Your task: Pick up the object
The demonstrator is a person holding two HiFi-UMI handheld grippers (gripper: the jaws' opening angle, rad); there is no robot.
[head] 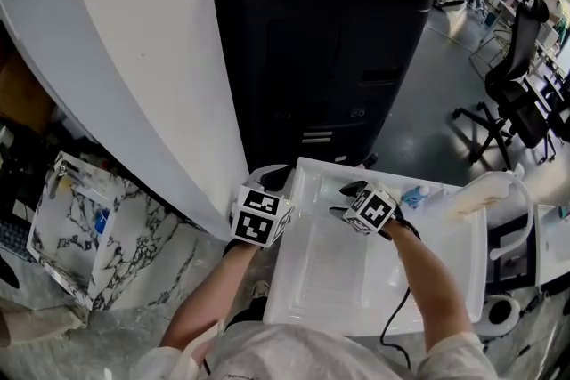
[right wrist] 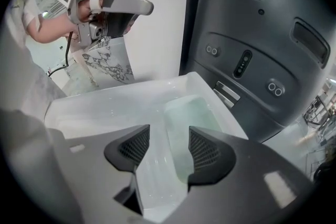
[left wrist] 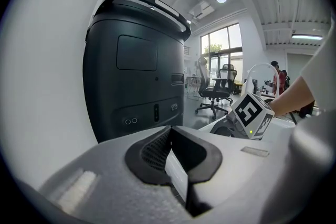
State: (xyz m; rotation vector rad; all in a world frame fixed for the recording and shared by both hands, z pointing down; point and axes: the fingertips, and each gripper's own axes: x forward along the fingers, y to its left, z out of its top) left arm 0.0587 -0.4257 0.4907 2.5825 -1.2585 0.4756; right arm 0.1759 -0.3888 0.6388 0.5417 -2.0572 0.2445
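holding the right gripper [right wrist: 169, 147] spread wide and empty above the clear plastic box [right wrist: 192, 120] lying flat at the far side of the white tray [right wrist: 94, 113]. clamping the tray's left rim in the left gripper [left wrist: 171, 153]. risks slipping off slick, see-through walls if closed off-centre.

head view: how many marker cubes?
2. Left cube sits at the white tray's left rim; right cube is over the tray. None seems hidden.

Head view looks down; gripper views share the black machine [left wrist: 136, 71].
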